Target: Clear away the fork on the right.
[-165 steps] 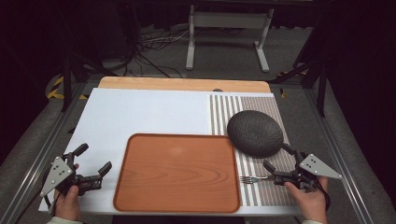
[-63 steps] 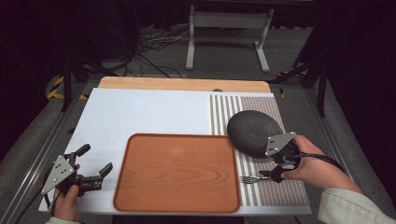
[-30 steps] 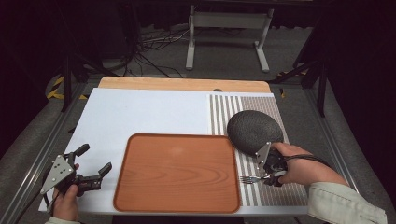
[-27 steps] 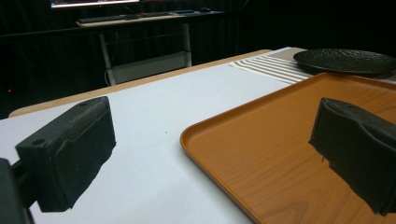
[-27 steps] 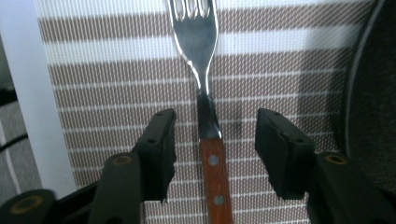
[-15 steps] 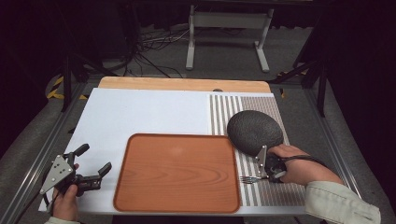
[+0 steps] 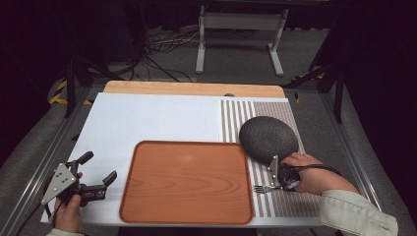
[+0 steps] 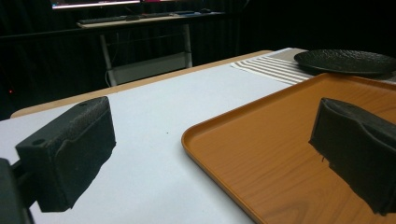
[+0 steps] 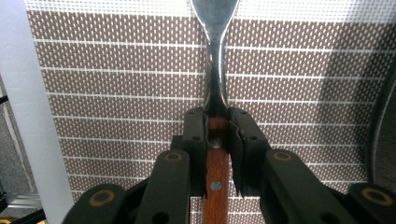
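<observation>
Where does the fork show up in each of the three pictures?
High view: fork lies low right on the striped placemat, between tray and right tongs.
Left gripper view: not in it.
Right gripper view: fork at centre, its wooden handle between the tongs' jaws.
Shared landmark: the striped placemat.

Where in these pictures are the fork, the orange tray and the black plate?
fork (image 9: 216, 70): right gripper view, on its metal neck.
orange tray (image 7: 189, 179): high view, on its bare middle.
black plate (image 7: 265, 135): high view, on its top face.

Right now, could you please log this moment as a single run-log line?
right gripper: jaws just closing on fork handle, fork lying on striped mat | left gripper: open, idle beside tray
</observation>
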Demonstrator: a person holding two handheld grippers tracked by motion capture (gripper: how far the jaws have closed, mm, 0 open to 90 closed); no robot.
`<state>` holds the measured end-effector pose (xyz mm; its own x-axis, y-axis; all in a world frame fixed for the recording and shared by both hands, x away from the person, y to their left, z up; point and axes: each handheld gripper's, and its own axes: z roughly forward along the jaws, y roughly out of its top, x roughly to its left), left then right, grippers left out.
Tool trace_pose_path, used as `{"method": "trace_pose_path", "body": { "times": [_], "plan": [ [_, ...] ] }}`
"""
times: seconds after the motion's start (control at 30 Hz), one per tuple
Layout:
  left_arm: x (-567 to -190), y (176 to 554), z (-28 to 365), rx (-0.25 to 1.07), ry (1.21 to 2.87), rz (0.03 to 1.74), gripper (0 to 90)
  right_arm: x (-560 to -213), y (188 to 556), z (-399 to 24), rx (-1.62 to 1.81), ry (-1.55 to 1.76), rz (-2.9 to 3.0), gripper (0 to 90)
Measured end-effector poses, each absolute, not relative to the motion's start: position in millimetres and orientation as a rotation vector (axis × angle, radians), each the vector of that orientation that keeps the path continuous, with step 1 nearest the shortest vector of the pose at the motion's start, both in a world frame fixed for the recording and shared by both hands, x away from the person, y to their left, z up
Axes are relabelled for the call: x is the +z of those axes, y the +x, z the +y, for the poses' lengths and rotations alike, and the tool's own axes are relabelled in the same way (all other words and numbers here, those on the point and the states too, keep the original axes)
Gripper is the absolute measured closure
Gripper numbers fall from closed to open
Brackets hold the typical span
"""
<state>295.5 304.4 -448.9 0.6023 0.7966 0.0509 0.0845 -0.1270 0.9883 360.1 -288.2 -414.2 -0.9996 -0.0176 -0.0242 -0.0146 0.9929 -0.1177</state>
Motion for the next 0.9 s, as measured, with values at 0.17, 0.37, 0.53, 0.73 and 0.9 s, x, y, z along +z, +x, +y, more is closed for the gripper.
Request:
{"method": "trace_pose_path", "body": {
  "times": [0.17, 0.37, 0.53, 0.73, 0.9],
  "plan": [
    [-449.0, 295.6, 304.4, 0.724, 1.602, 0.754, 0.8, -414.0, 359.9, -289.7, -0.161, 0.012, 3.116, 78.4],
    [-449.0, 295.8, 304.4, 0.724, 1.599, 0.757, 0.8, -407.6, 359.1, -288.6, -0.115, 0.043, 3.108, 78.6],
    [-448.8, 295.7, 304.4, 0.724, 1.599, 0.755, 0.8, -390.5, 357.8, -287.4, -0.073, 0.066, 3.080, 78.6],
    [-448.6, 295.6, 304.1, 0.724, 1.598, 0.755, 0.8, -373.4, 357.0, -286.2, -0.012, 0.097, 3.040, 78.6],
    [-448.7, 295.1, 304.7, 0.723, 1.598, 0.759, 0.8, -360.2, 357.5, -283.4, 0.040, 0.104, 3.009, 78.6]
  ]
}}
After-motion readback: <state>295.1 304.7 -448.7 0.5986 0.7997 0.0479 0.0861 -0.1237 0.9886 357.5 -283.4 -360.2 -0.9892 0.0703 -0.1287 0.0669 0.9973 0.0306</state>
